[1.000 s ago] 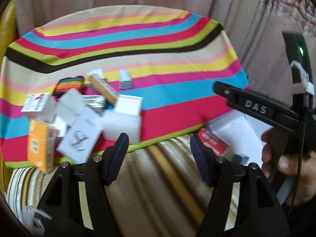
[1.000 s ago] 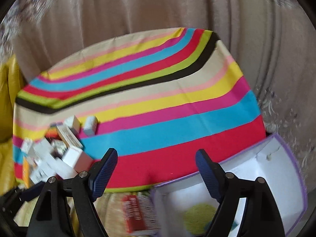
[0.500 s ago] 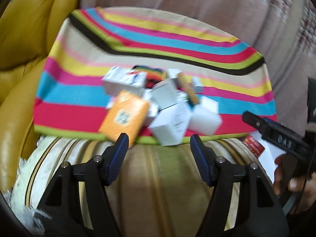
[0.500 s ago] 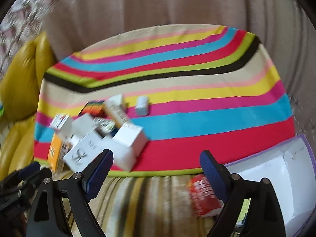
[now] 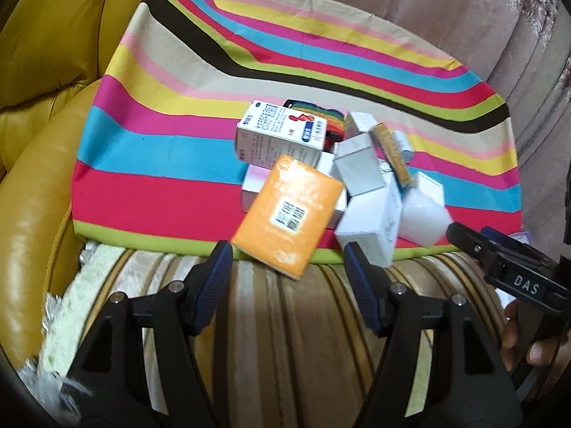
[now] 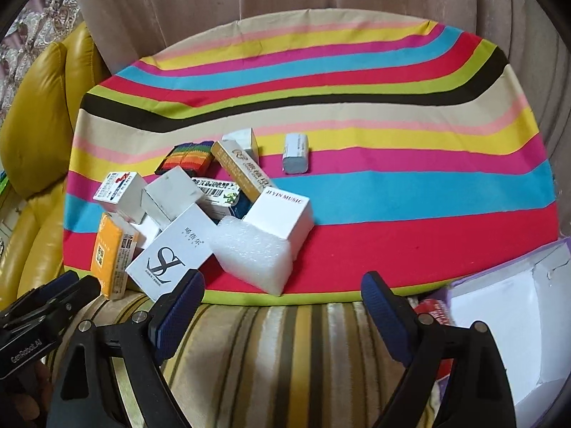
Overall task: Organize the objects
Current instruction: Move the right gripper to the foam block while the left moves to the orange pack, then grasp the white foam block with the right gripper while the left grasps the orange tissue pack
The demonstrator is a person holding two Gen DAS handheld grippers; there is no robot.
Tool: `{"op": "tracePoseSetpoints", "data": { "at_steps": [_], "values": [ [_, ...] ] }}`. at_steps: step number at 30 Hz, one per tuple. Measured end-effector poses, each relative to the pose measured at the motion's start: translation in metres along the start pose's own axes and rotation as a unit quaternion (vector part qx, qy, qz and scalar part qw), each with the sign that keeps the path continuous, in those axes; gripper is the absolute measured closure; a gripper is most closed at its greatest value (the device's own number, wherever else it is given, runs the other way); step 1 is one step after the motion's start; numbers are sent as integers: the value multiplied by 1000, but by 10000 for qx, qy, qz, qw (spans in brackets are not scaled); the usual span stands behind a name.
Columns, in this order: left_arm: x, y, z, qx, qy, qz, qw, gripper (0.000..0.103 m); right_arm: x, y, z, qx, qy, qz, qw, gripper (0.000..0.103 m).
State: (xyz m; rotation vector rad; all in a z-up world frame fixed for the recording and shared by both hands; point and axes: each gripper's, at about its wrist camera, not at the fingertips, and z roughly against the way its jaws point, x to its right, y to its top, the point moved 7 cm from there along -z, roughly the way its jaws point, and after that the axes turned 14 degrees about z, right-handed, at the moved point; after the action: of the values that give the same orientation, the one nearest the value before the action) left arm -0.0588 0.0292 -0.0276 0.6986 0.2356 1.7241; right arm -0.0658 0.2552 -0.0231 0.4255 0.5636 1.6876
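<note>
A pile of small boxes lies on the striped cloth (image 5: 171, 149) near its front edge. An orange box (image 5: 287, 217) leans at the pile's front, with a white medicine box (image 5: 280, 133) behind it. In the right wrist view I see a white foam block (image 6: 251, 253), a white box with a black logo (image 6: 171, 251), a JIYIN MUSIC box (image 6: 283, 214), a gold box (image 6: 241, 169) and a lone grey-white box (image 6: 295, 157). My left gripper (image 5: 287, 278) is open and empty just in front of the orange box. My right gripper (image 6: 282, 306) is open and empty in front of the foam block.
A white open box with a purple rim (image 6: 506, 317) sits at the right, with a red packet (image 6: 437, 312) beside it. A yellow leather armchair (image 5: 39, 114) stands at the left. A striped cushion (image 5: 285, 339) lies under both grippers. Curtains hang behind.
Both grippers have swung left, so the pile of boxes now sits centred ahead of each. Both stay open and empty. The boxes have not moved.
</note>
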Motion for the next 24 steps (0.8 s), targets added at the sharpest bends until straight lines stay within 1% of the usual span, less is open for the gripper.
{"op": "tracePoseSetpoints", "data": {
  "at_steps": [2, 9, 14, 19, 24],
  "values": [
    [-2, 4, -8, -102, 82, -73, 9999, 35, -2, 2, -3, -50, -7, -60, 10000, 12],
    [-2, 5, -23, -360, 116, -284, 9989, 35, -4, 8, -11, -88, 4, -305, 9995, 12],
    [-2, 5, -26, -396, 121, -334, 9986, 35, -2, 12, -16, -148, -15, -591, 9981, 12],
    [-2, 6, -29, -393, 130, -365, 9985, 35, -5, 19, -24, -206, -197, -609, 9977, 12],
    [-3, 5, -31, -370, 139, -372, 9985, 35, -3, 21, -36, -389, -391, -678, 9962, 12]
  ]
}}
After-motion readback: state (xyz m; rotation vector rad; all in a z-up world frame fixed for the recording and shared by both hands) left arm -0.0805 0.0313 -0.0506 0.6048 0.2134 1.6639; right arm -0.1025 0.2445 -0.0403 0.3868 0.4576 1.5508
